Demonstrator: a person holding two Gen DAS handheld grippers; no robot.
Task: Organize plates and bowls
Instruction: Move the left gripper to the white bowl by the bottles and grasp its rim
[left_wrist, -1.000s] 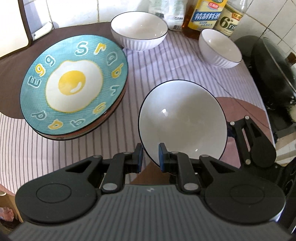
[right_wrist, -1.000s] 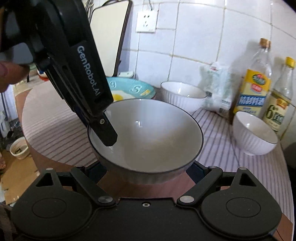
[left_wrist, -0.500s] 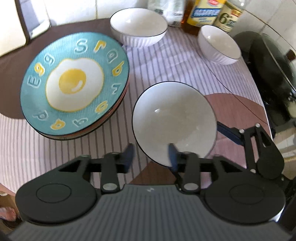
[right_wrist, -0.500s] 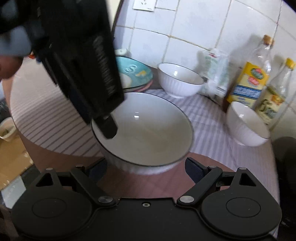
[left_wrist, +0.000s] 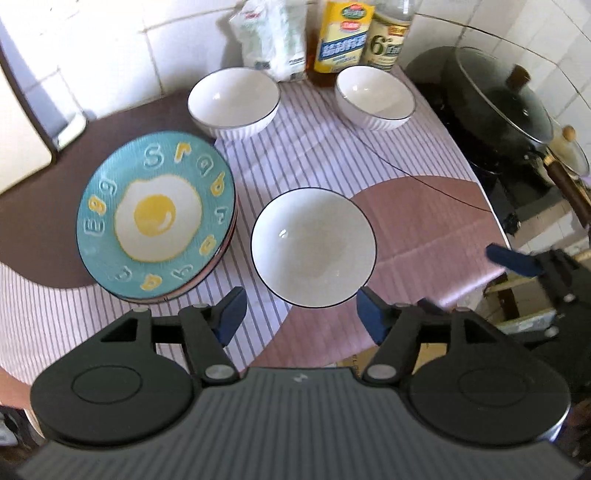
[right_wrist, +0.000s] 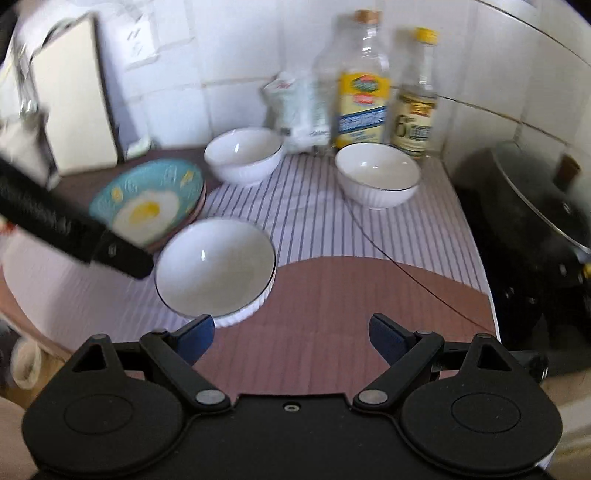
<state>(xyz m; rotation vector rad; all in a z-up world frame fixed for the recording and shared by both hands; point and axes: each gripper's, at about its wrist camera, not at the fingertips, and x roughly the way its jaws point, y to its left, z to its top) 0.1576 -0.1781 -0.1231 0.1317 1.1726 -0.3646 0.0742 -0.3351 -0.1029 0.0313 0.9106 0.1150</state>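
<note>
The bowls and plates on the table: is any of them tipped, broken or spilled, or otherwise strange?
Nothing is tipped, broken or spilled. The three white bowls, near, back left and back right, stand upright and empty. The egg plate lies flat on another plate. Only a thin dark thread crosses the tablecloth.

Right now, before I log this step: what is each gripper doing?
Left gripper: open, holding nothing; the near bowl sits free.
Right gripper: open, holding nothing.
</note>
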